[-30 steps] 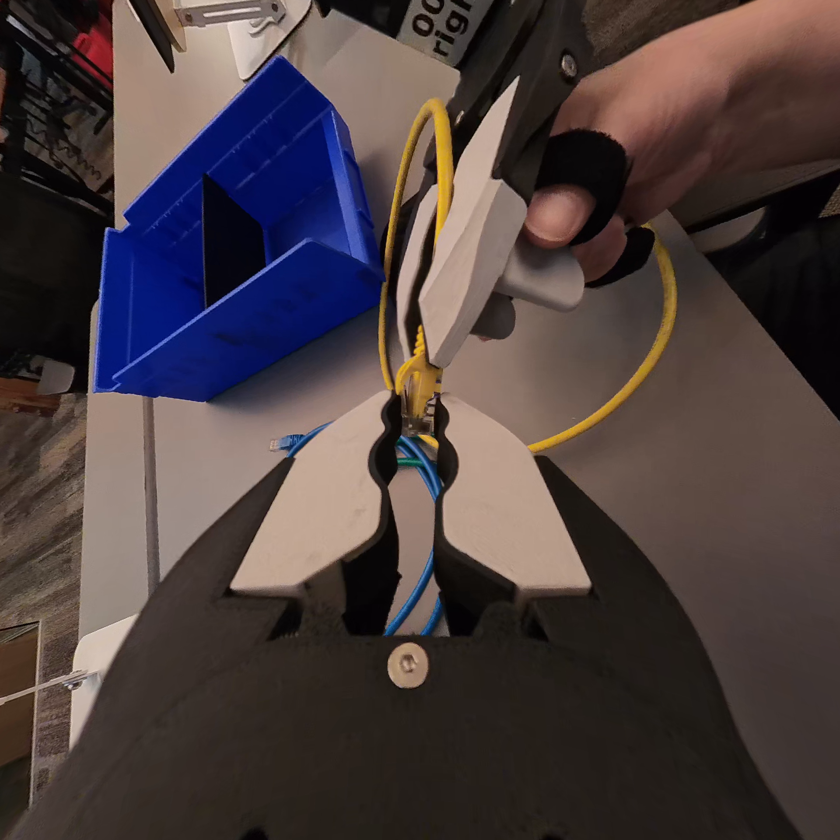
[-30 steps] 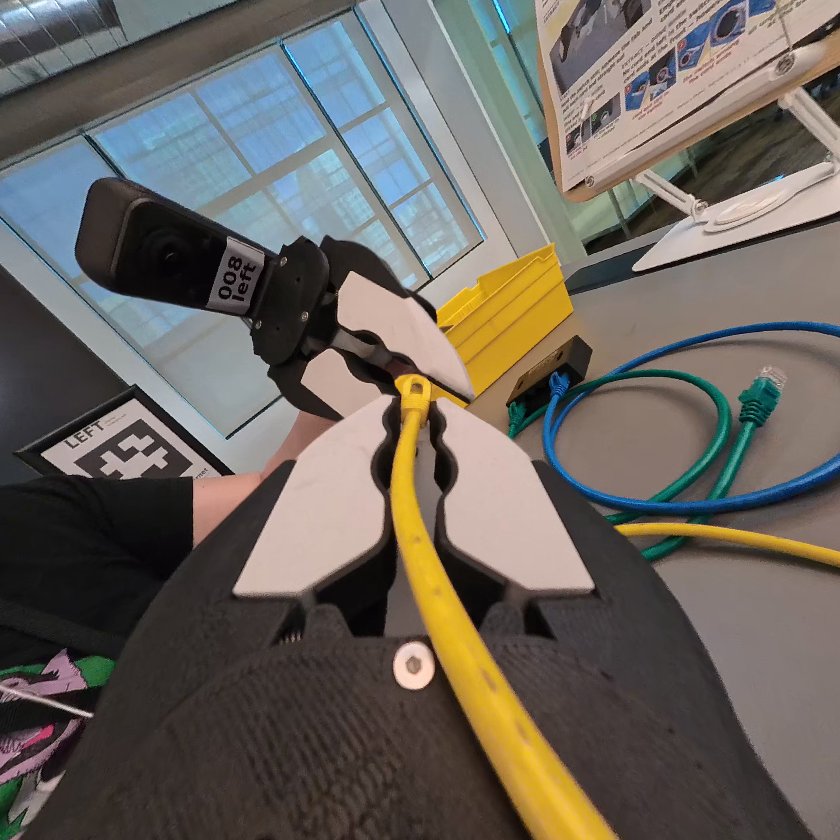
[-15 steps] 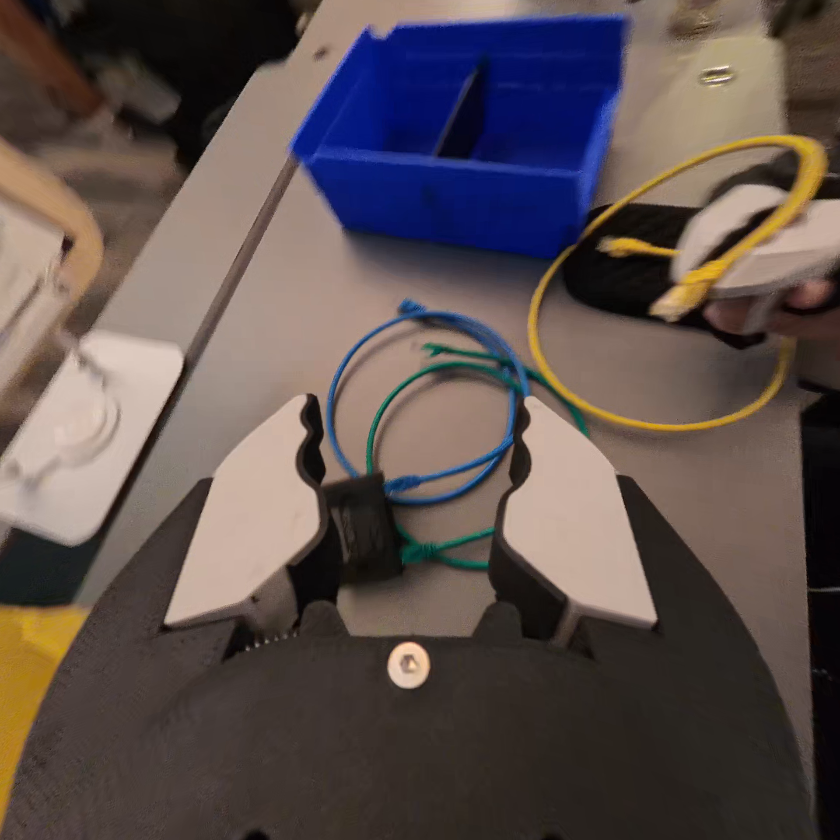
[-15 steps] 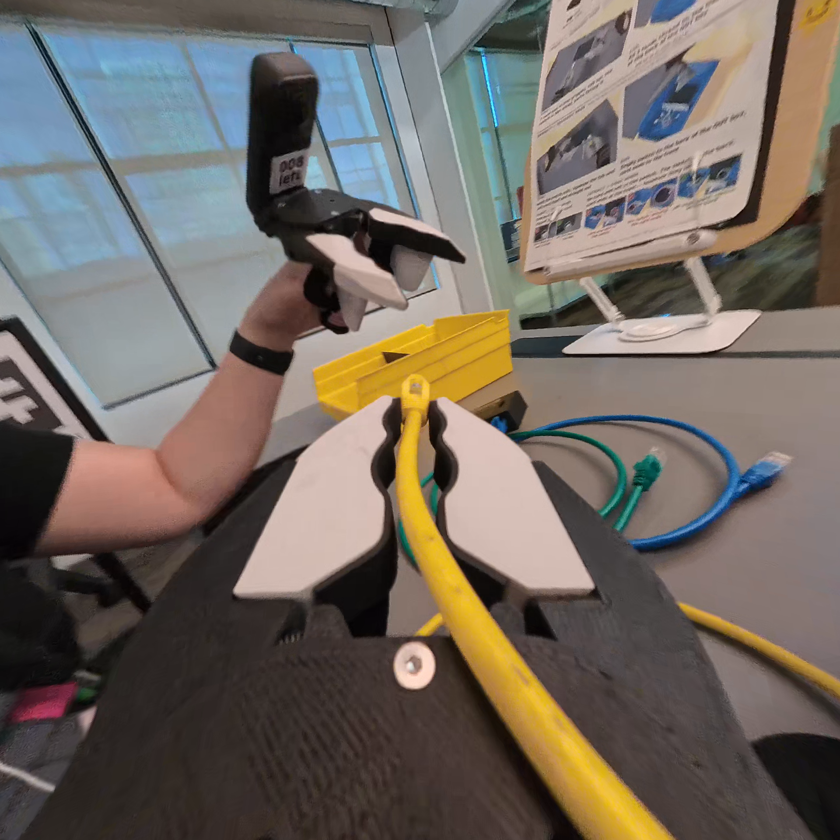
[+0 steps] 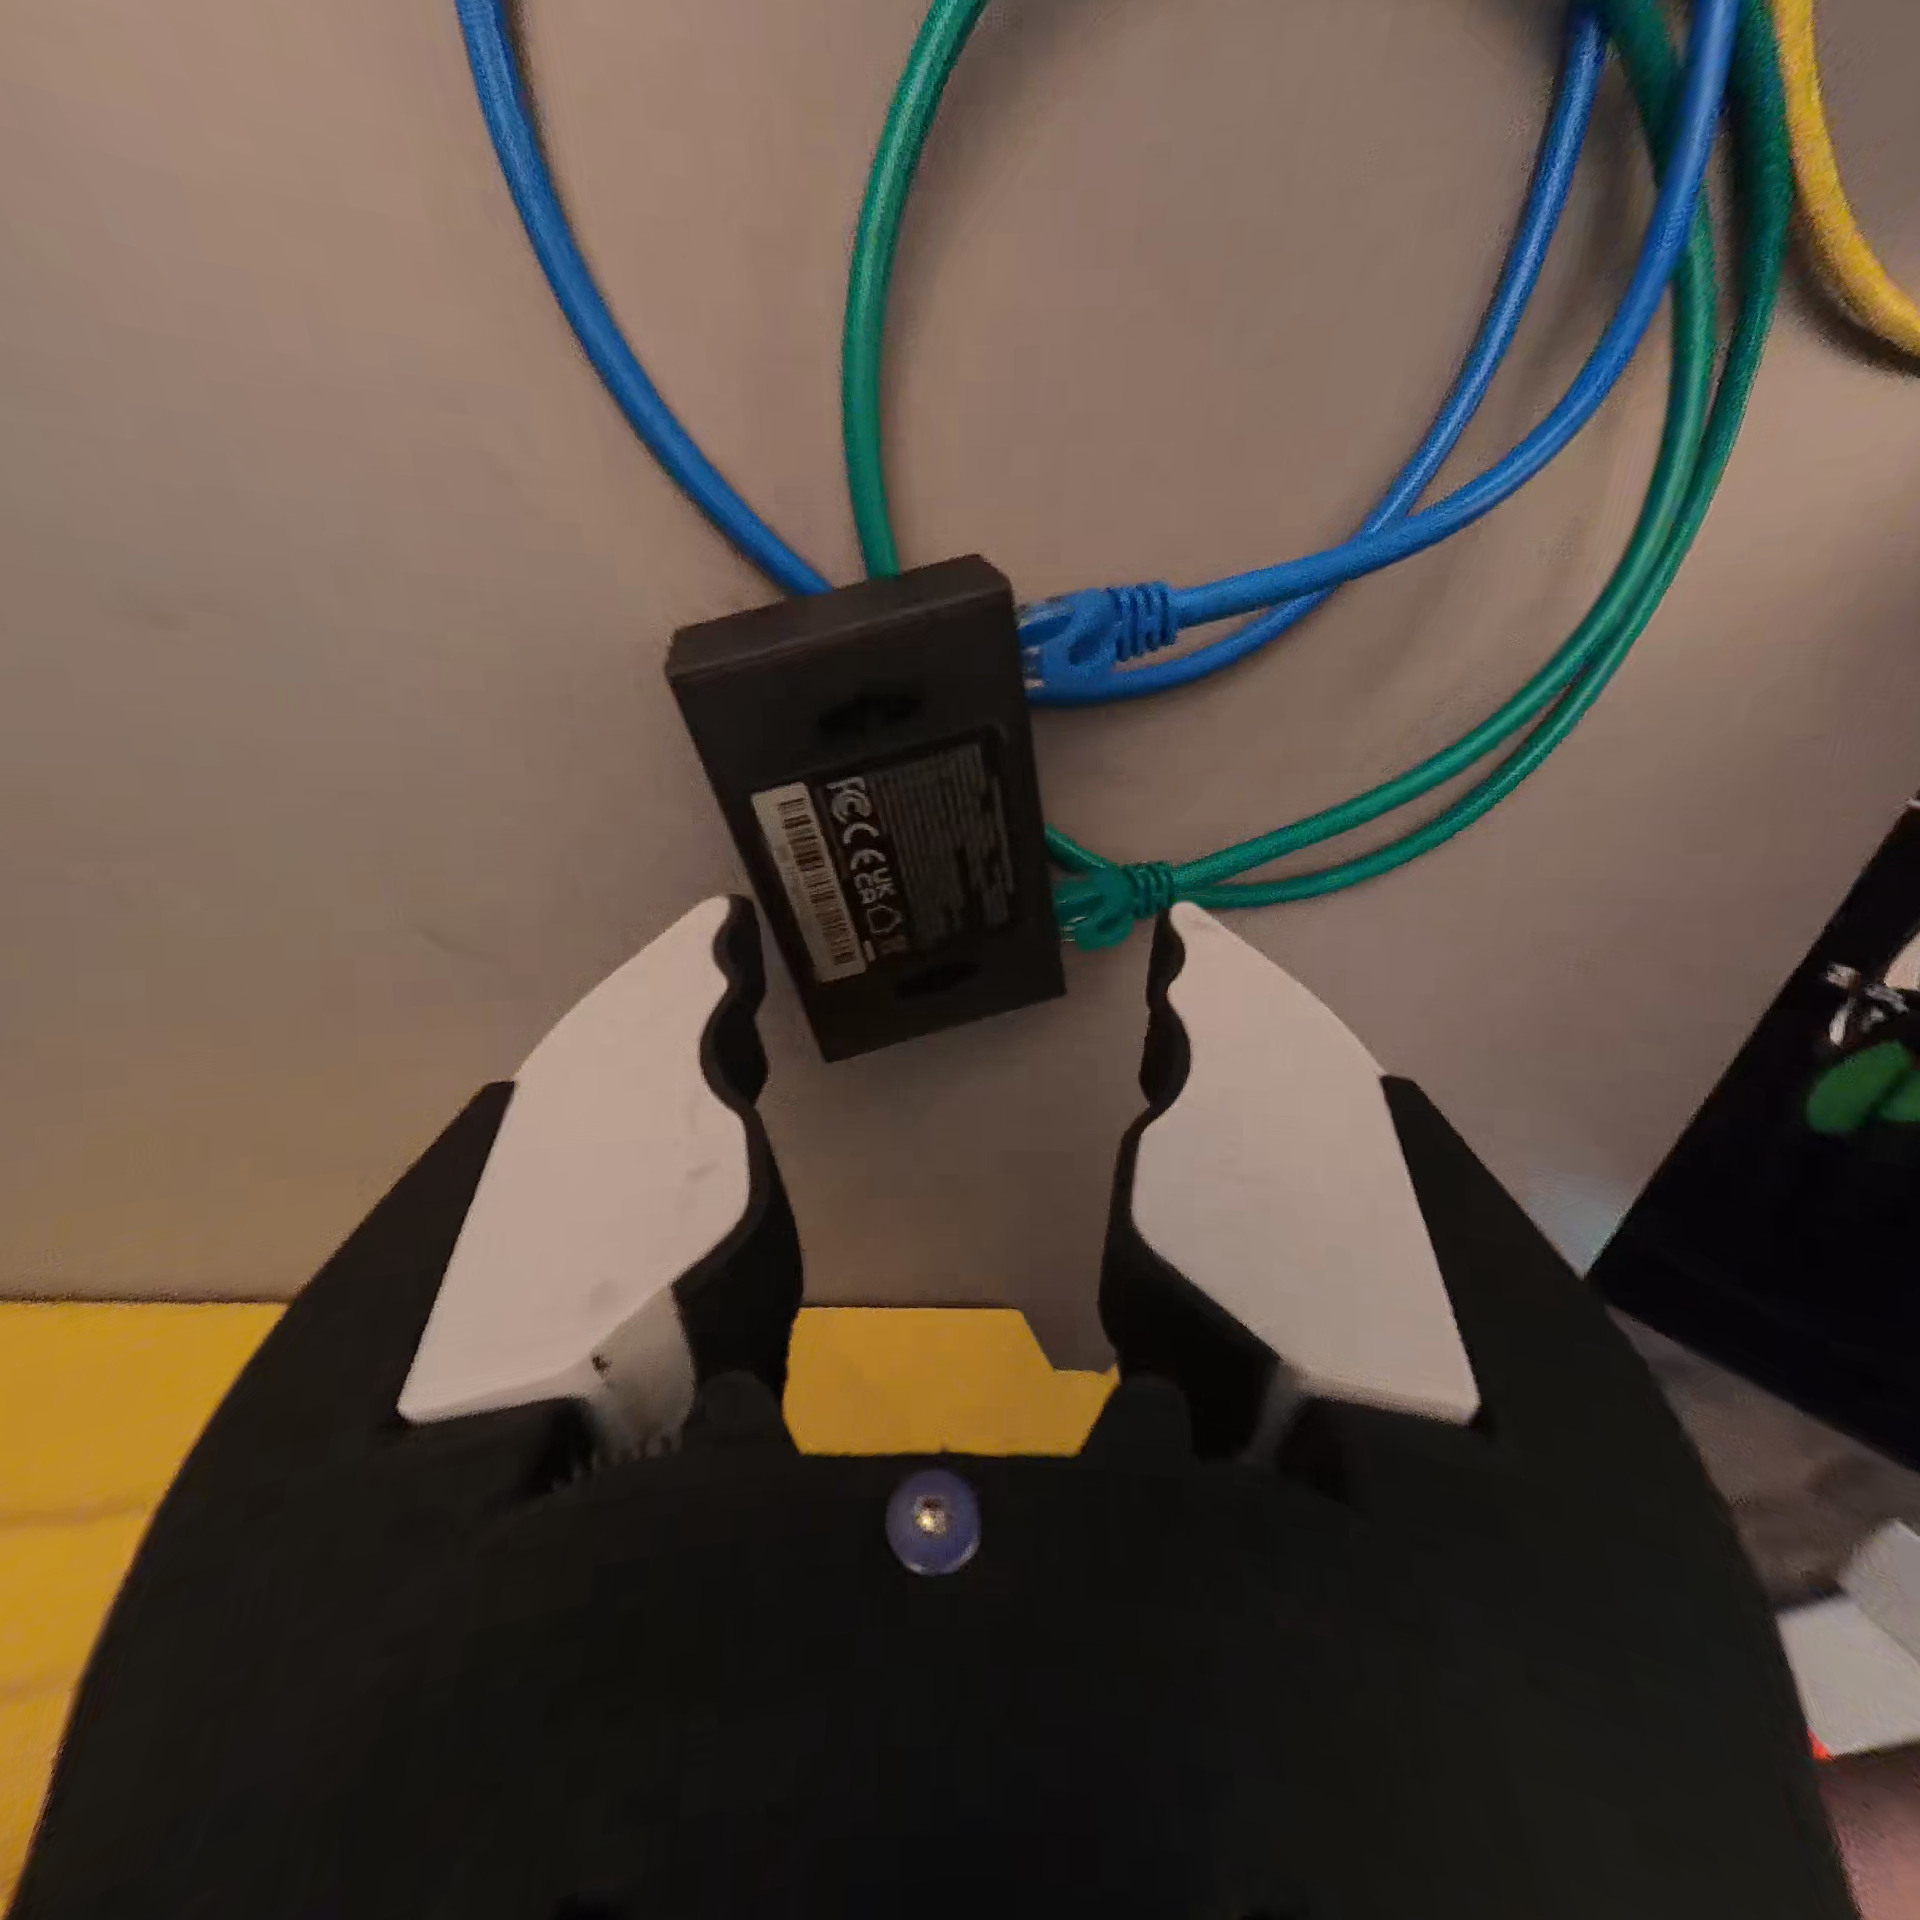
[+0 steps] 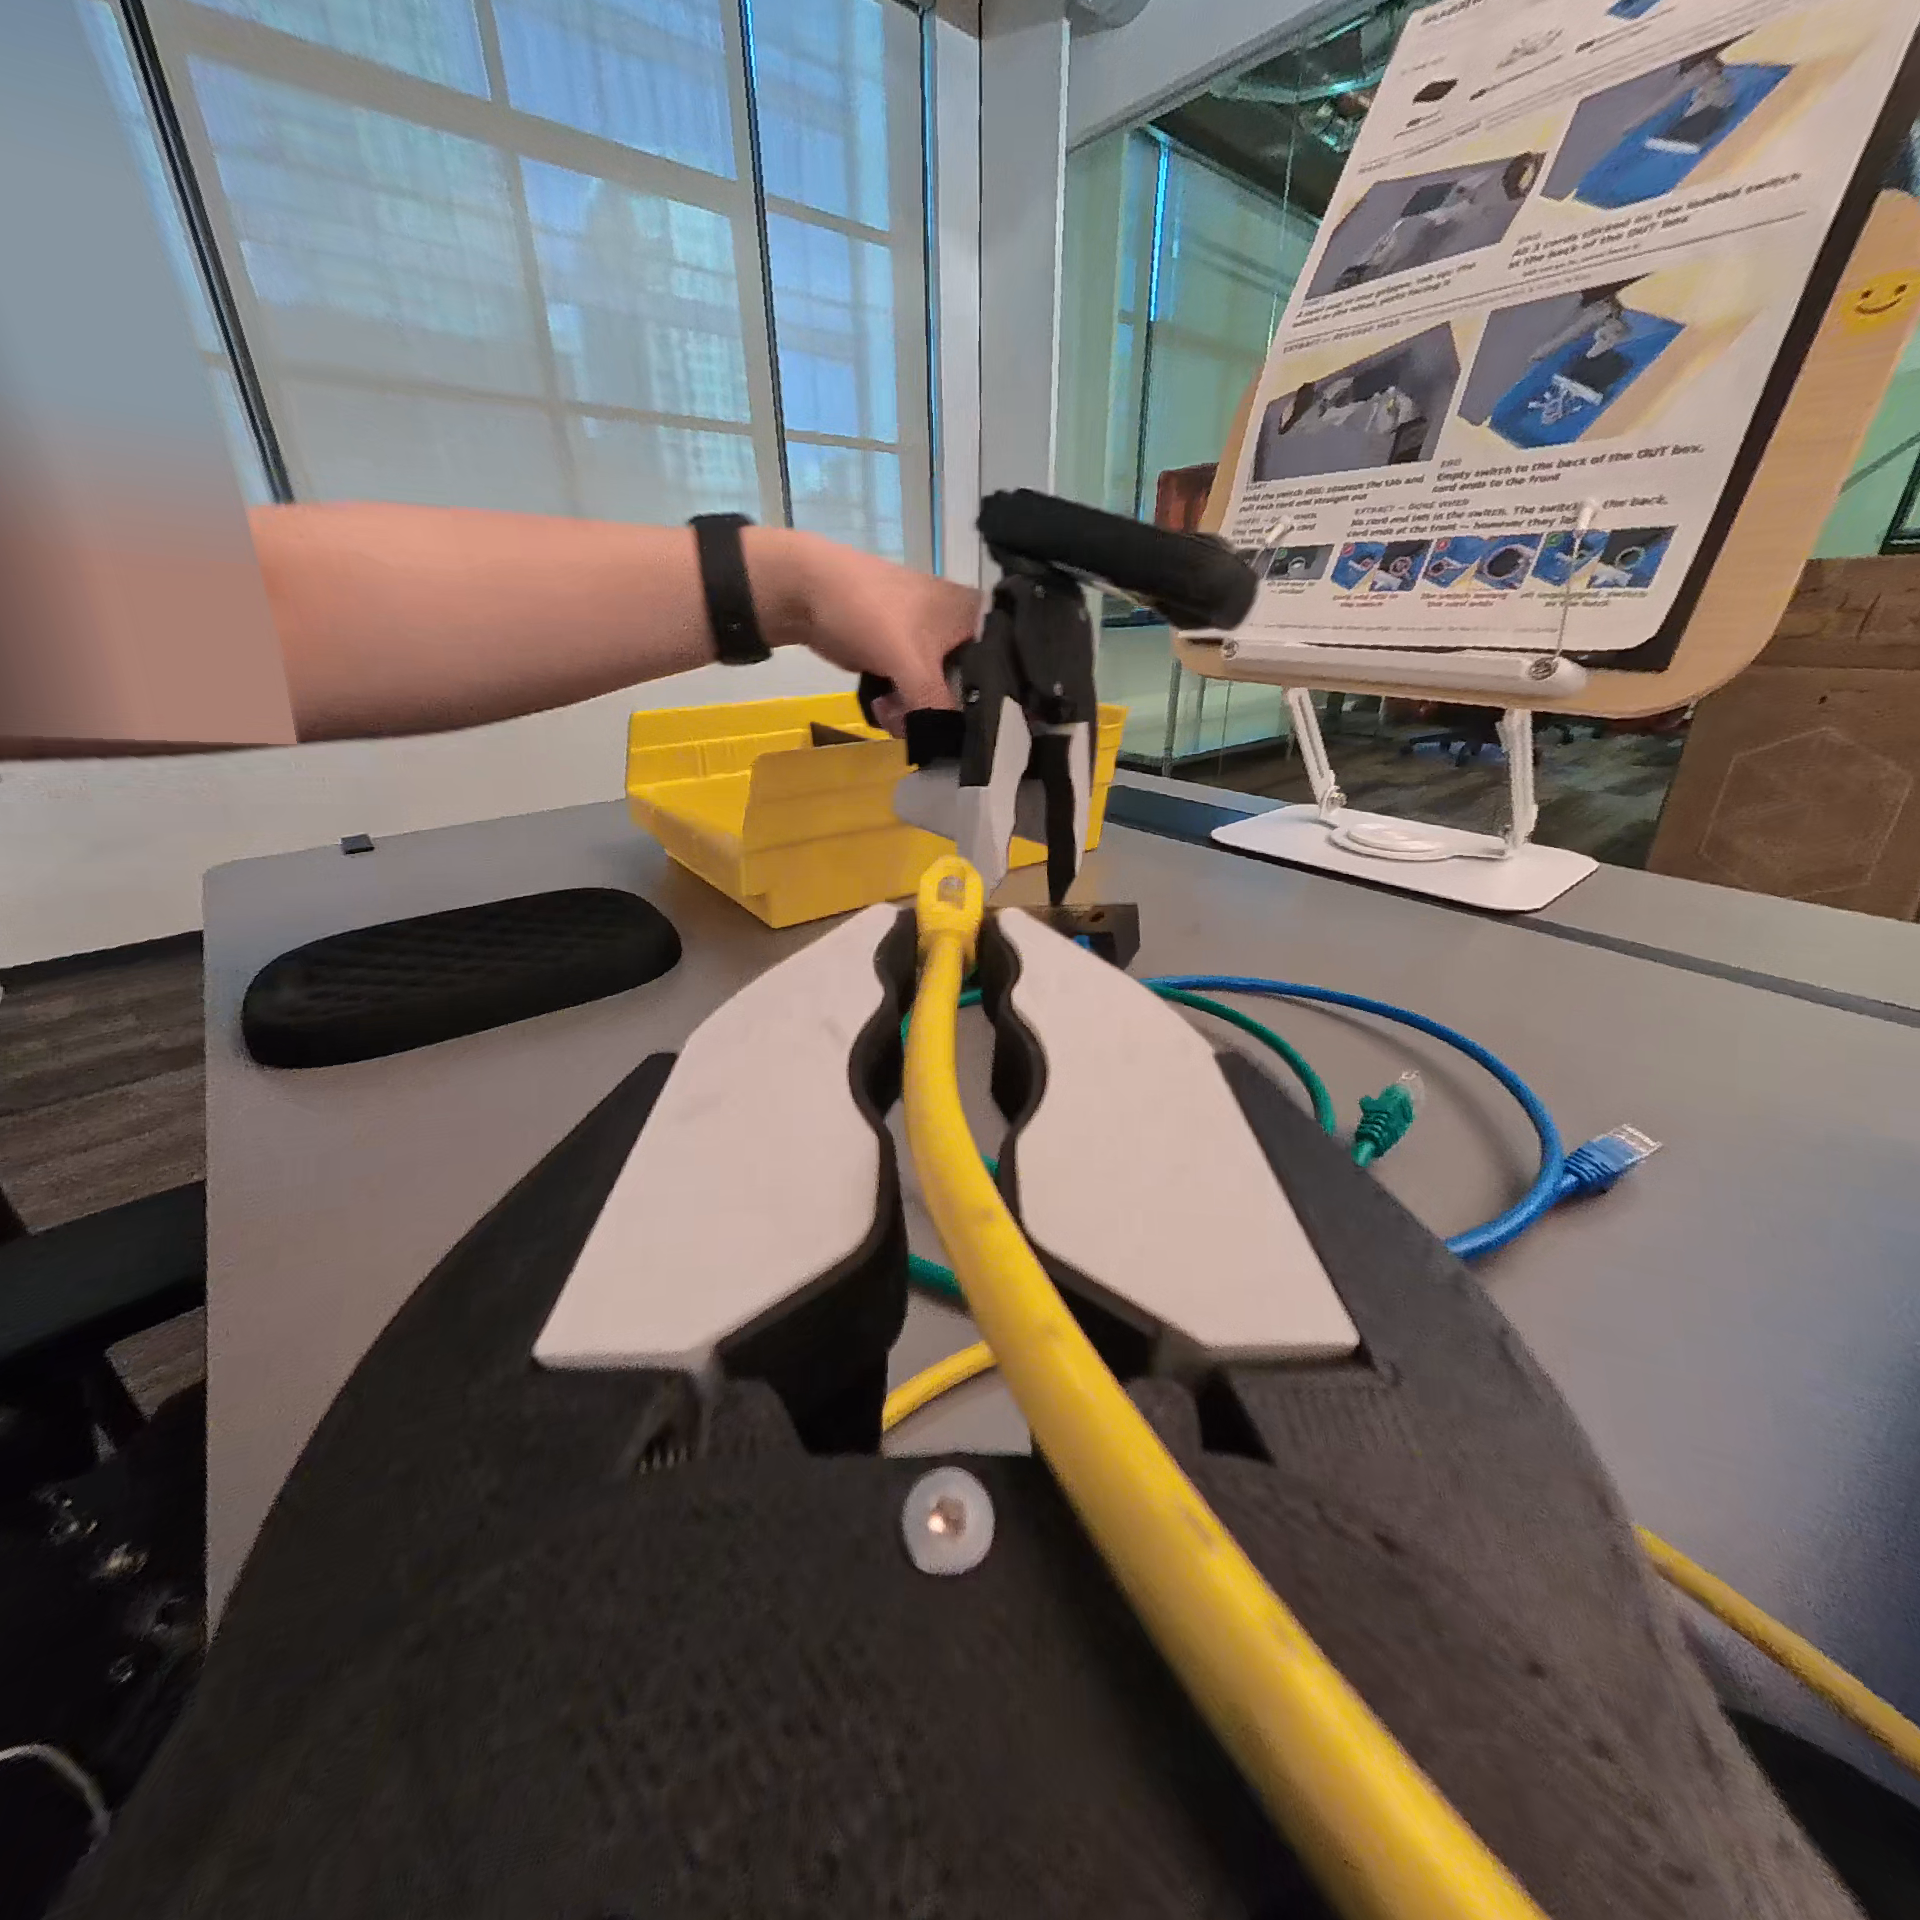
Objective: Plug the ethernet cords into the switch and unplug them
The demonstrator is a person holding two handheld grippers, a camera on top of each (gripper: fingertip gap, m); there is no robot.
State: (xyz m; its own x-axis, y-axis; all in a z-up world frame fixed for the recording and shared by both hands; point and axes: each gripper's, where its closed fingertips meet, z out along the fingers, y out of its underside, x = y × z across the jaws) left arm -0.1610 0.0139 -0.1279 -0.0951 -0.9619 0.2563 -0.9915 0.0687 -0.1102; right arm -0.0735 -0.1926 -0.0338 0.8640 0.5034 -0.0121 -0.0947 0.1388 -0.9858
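Left gripper (image 5: 951, 914) stands wide open above the grey table (image 5: 312, 623), pointing down, its pale fingers (image 5: 623, 1143) spread to either side of the near end of the black switch (image 5: 868, 800). Neither finger can be confirmed as touching the switch; the left tip sits just beside its edge, the right tip just beside the green plug. Nothing is held.

Right gripper (image 6: 951, 925) is clamped on the yellow cord (image 6: 1039, 1299) just behind its plug (image 6: 949, 894), which projects past the fingertips. The cord runs back over the gripper body and out of frame at the lower right.

Switch lies flat on the table, label side up. Blue cord (image 5: 1122, 629) is plugged into its right side at the far end; green cord (image 5: 1117, 899) is plugged into the same side at the near end. Both loop across the table; their free ends, a green plug (image 6: 1382, 1122) and a blue plug (image 6: 1605, 1158), lie loose in the right wrist view.

Obstructions: in the right wrist view the switch (image 6: 1091, 923) is mostly hidden behind the yellow plug and the right gripper's fingers. The left gripper (image 6: 1023, 873) there is motion-blurred. In the left wrist view the yellow bin (image 5: 125, 1382) is largely covered by the gripper body, and the cord loops are cut off at the top edge. A black pad (image 6: 457, 971) and a clipboard stand (image 6: 1403, 842) sit on the table.
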